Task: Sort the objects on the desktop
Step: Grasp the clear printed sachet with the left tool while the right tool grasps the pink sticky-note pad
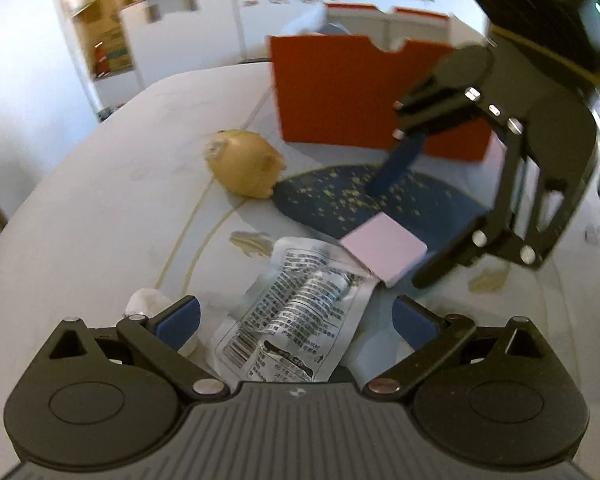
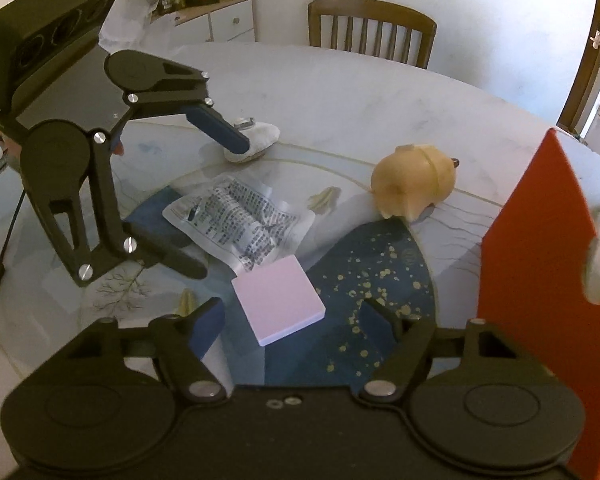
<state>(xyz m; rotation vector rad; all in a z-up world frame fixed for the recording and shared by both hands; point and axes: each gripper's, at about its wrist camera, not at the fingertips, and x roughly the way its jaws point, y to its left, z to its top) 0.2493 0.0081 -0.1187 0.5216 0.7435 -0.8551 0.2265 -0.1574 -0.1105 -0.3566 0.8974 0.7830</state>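
- Closest in, the right tongs (image 2: 290, 322) are spread apart and hang low over the flat pink square pad (image 2: 278, 300). The pad sits between the two blue fingers, but neither one touches it.
- That pink pad lies on the worktop (image 2: 340, 96), half over the edge of a dark blue patch speckled with gold (image 2: 380, 264), and its far corner meets the crinkly clear plastic packet with black print (image 2: 240, 220).
- The left tongs (image 1: 296, 320) are also wide apart, hovering right above that packet with nothing clamped. One blue finger is just beside a small white lump (image 1: 146, 300) at the packet's edge.
- From the right camera, that lump looks like a white cloth-ish bundle with a metal bit on top (image 2: 260, 134). It's blurry, so I can't really say what it is.
- A bit further out there's a tan piggy-bank-shaped figure (image 2: 414, 182) standing at the rim of the blue patch, well clear of both tongs.
- Off to the right side stands a tall orange-red box with a notched top (image 1: 340, 92), open at the top.
- At the far end there's a brown wooden slat-back chair (image 2: 372, 28) pushed up to the worktop, and a white cabinet with jars and an orange snack bag on it (image 2: 220, 20).
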